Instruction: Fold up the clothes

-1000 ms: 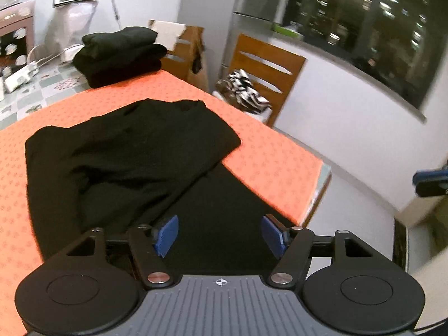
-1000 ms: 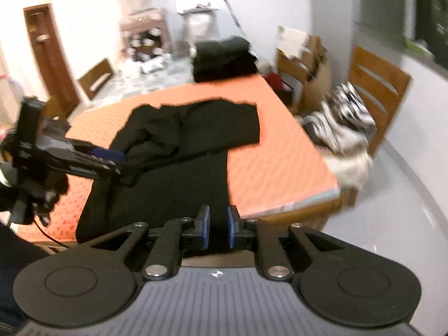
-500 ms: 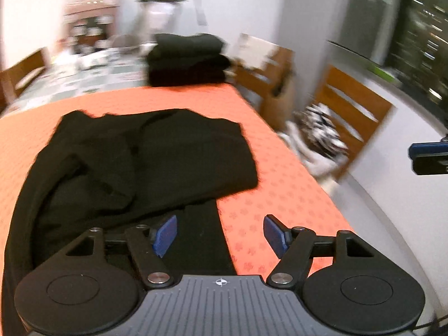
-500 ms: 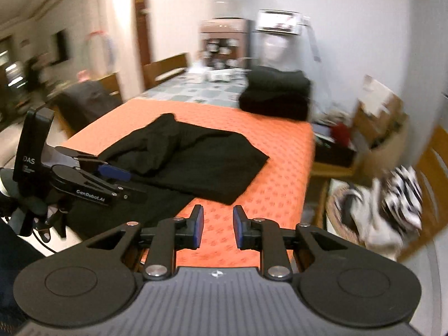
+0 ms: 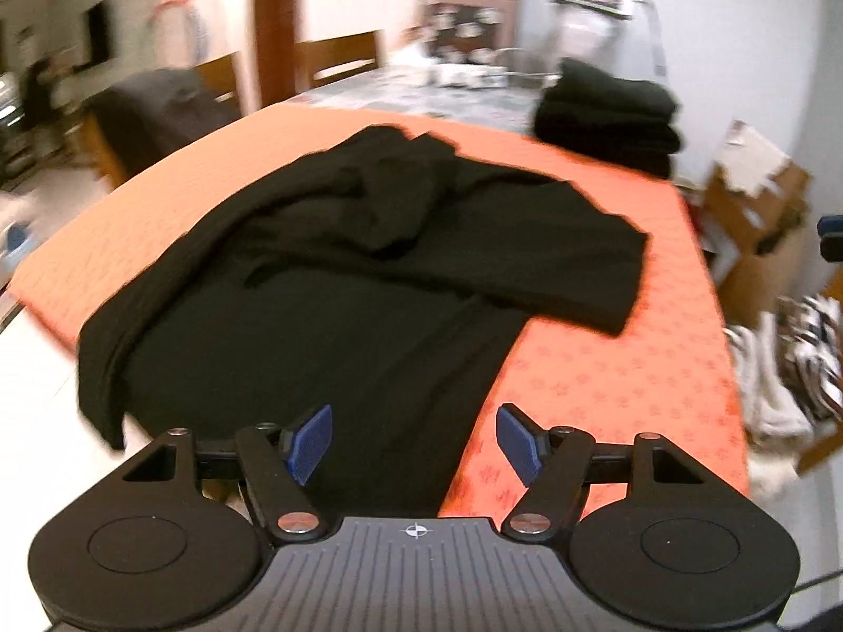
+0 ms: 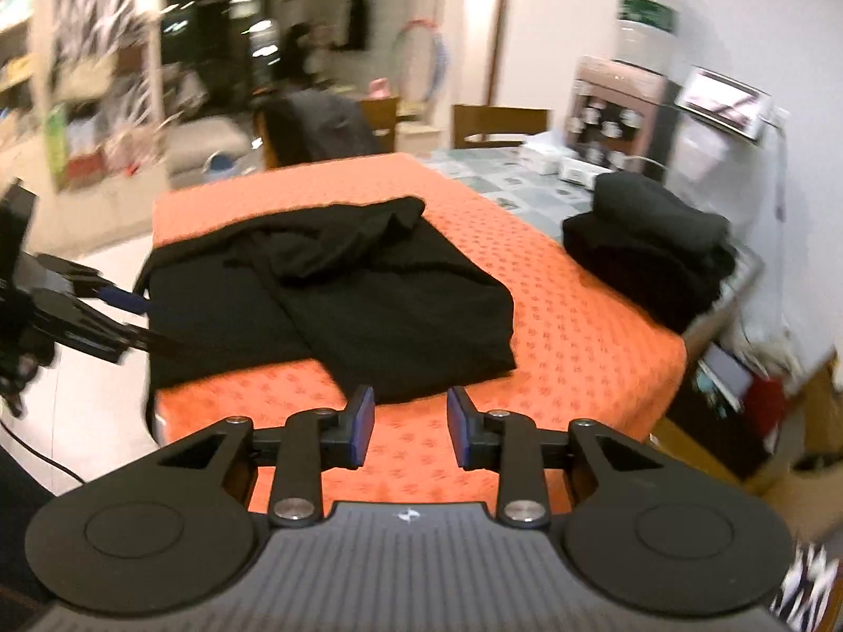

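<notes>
A black garment [image 5: 337, 274] lies partly folded and rumpled on the orange table cover [image 5: 621, 368], one edge hanging over the near left side. My left gripper [image 5: 413, 440] hovers open above the garment's near end, nothing between its blue pads. In the right wrist view the same garment [image 6: 369, 284] lies ahead. My right gripper [image 6: 410, 424] is above the cover's near edge with its jaws opening and nothing between them. The left gripper [image 6: 121, 305] shows at the left edge of that view, beside the garment.
A stack of folded black clothes [image 6: 653, 247] sits at the table's far right corner [image 5: 611, 116]. Wooden chairs [image 5: 337, 58] stand behind the table. A heap of patterned laundry [image 5: 801, 353] lies to the right, beside a wooden shelf [image 5: 758, 221]. A water dispenser [image 6: 643, 16] stands at the wall.
Both hands have swung and rolled around the table, so the views now look along it toward the room. The right gripper's jaws have parted from nearly shut. The garment lies unmoved.
</notes>
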Available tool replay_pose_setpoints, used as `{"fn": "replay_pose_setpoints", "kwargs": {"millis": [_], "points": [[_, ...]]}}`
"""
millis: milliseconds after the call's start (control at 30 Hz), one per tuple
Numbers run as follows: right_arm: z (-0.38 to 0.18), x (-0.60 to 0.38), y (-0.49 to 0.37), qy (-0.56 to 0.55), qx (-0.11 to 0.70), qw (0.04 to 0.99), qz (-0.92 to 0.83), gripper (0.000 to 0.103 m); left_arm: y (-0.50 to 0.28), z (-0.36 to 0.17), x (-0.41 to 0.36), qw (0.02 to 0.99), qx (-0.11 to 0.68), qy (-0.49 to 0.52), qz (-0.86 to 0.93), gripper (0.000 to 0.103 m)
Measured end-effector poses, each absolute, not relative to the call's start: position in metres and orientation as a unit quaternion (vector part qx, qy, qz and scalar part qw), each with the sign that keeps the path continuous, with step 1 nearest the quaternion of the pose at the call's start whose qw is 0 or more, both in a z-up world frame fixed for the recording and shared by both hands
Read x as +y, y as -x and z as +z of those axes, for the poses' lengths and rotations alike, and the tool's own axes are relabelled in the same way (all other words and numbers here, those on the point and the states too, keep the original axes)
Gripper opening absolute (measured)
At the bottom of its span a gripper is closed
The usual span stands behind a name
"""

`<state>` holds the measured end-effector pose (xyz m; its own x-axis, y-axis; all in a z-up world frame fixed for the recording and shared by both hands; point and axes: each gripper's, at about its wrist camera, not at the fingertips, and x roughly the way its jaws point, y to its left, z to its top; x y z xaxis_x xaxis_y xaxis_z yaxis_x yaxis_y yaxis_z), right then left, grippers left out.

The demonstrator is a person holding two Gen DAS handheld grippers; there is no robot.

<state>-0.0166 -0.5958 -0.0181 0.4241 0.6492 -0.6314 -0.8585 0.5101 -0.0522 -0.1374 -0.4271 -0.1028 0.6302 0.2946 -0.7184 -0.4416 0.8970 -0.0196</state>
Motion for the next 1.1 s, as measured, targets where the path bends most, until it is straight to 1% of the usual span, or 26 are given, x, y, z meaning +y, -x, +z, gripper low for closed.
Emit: {"fn": "replay_pose_setpoints", "kwargs": {"millis": [167,233,300,433,667,800,900,933,1033,1100], "points": [[-0.033,-0.586,-0.044,0.244,0.269,0.771,0.522,0.035,0.134,-0.118,-0.447,0.875,0.383,0.12,0.272,0.071],[-0.038,-0.578,-0.062,0.272,0.261,0.746,0.549,0.036,0.13,-0.117,-0.455,0.872,0.379,0.127,0.283,0.071],[-0.043,-0.57,-0.078,0.298,0.249,0.721,0.574,0.039,0.127,-0.115,-0.462,0.869,0.376,0.133,0.293,0.071],[-0.058,-0.551,-0.111,0.345,0.232,0.674,0.611,0.039,0.109,-0.109,-0.48,0.873,0.371,0.133,0.286,0.071],[-0.096,-0.523,-0.157,0.429,0.192,0.576,0.669,0.044,0.043,-0.1,-0.507,0.89,0.356,0.126,0.256,0.071],[-0.114,-0.509,-0.169,0.481,0.145,0.499,0.706,0.044,-0.001,-0.101,-0.517,0.893,0.353,0.126,0.247,0.072],[-0.124,-0.503,-0.179,0.499,0.117,0.451,0.731,0.044,-0.035,-0.105,-0.529,0.892,0.369,0.104,0.238,0.072],[-0.127,-0.501,-0.183,0.504,0.113,0.44,0.734,0.042,-0.045,-0.107,-0.533,0.892,0.374,0.099,0.235,0.072],[-0.124,-0.495,-0.194,0.501,0.116,0.418,0.749,0.006,-0.071,-0.115,-0.545,0.889,0.385,0.09,0.232,0.073],[-0.114,-0.491,-0.201,0.487,0.126,0.411,0.76,0.006,-0.088,-0.119,-0.552,0.886,0.39,0.074,0.237,0.072]]}}
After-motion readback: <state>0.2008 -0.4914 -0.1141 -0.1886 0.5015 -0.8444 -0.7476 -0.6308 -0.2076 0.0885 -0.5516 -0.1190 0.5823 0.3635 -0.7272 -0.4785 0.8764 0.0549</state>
